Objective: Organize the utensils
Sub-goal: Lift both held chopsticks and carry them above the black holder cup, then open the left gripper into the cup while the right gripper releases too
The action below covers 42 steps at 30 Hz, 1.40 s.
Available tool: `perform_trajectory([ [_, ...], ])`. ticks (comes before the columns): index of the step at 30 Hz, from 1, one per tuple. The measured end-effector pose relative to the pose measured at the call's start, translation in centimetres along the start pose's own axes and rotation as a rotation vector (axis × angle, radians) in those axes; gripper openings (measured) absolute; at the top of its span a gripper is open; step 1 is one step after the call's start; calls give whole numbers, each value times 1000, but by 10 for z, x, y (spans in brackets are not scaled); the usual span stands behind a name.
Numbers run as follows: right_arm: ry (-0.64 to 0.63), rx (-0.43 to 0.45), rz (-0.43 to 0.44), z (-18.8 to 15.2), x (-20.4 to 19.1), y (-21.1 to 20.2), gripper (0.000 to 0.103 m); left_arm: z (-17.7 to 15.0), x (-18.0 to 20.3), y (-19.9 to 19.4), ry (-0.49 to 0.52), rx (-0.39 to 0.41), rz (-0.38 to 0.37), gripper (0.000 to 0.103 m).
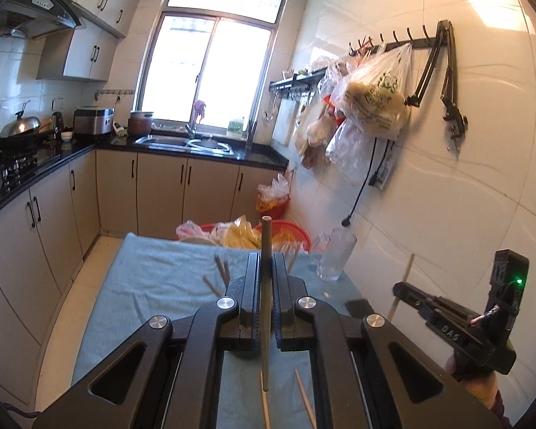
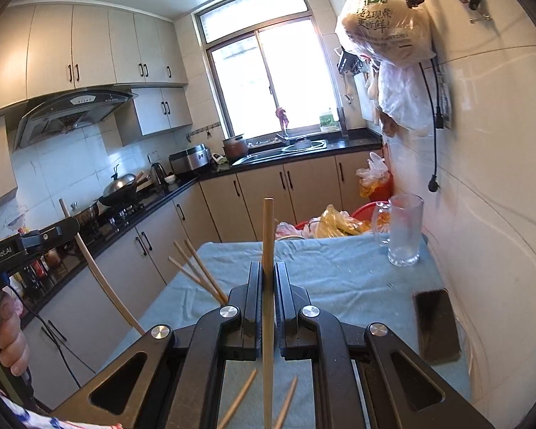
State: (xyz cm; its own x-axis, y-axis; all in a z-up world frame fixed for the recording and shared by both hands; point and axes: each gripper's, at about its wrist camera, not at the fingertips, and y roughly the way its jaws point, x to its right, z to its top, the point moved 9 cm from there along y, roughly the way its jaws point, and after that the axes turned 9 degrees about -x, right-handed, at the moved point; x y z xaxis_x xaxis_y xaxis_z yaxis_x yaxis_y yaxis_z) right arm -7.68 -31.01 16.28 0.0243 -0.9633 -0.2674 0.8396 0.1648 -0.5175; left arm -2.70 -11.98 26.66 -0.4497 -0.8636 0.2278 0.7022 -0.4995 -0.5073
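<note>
Wooden chopsticks are being gathered: the left gripper (image 1: pixel 266 268) is clenching one upright chopstick (image 1: pixel 266 250) at frame centre, the right gripper (image 2: pixel 268 279) is clamping another chopstick (image 2: pixel 268 236) likewise, and both are hovering above the blue cloth (image 2: pixel 339 268), where loose chopsticks (image 2: pixel 196 268) are lying at centre left. Judging by the layout, the carry step is under way, and the next move is calling for lowering each stick tip-first into the glass mug (image 2: pixel 403 232) standing at centre right. Legible writing: "GenRobot.AI" on the tool at left edge, and "更新鲜" on the hanging bag (image 2: pixel 386 25), upper right.
</note>
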Motion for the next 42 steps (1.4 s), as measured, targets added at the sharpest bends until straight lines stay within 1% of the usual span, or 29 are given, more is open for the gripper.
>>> perform_trajectory([
  [3, 10, 6, 19, 20, -5, 16, 6, 19, 2, 7, 16, 38, 19, 6],
  [5, 20, 13, 32, 33, -7, 28, 6, 28, 4, 16, 23, 50, 25, 6],
  [10, 51, 55, 54, 70, -12, 54, 7, 40, 11, 50, 33, 32, 33, 6],
  [12, 57, 83, 55, 84, -13, 65, 7, 44, 12, 64, 43, 38, 53, 6],
  [15, 64, 107, 47, 97, -11, 79, 7, 47, 10, 87, 49, 38, 81, 6],
  [17, 84, 106, 59, 99, -9, 90, 7, 47, 8, 101, 41, 23, 80, 6],
  [22, 105, 97, 57, 93, 0, 116, 7, 41, 1, 133, 36, -7, 97, 6],
  [26, 114, 54, 53, 77, 7, 137, 7, 28, -3, 156, 31, -60, 98, 6],
  [28, 116, 27, 55, 68, 9, 146, 7, 23, -3, 161, 35, -72, 99, 6],
  [33, 103, -30, 62, 50, 9, 161, 8, 14, -2, 162, 40, -79, 108, 6],
  [39, 95, -68, 75, 36, 7, 169, 9, 5, -4, 150, 16, -101, 94, 7],
  [40, 93, -73, 77, 36, 7, 170, 9, 4, -5, 146, 11, -102, 91, 11],
  [41, 91, -78, 77, 35, 7, 170, 9, 3, -5, 143, 5, -102, 88, 17],
  [42, 91, -82, 77, 34, 6, 170, 10, 2, -6, 138, -2, -100, 87, 22],
])
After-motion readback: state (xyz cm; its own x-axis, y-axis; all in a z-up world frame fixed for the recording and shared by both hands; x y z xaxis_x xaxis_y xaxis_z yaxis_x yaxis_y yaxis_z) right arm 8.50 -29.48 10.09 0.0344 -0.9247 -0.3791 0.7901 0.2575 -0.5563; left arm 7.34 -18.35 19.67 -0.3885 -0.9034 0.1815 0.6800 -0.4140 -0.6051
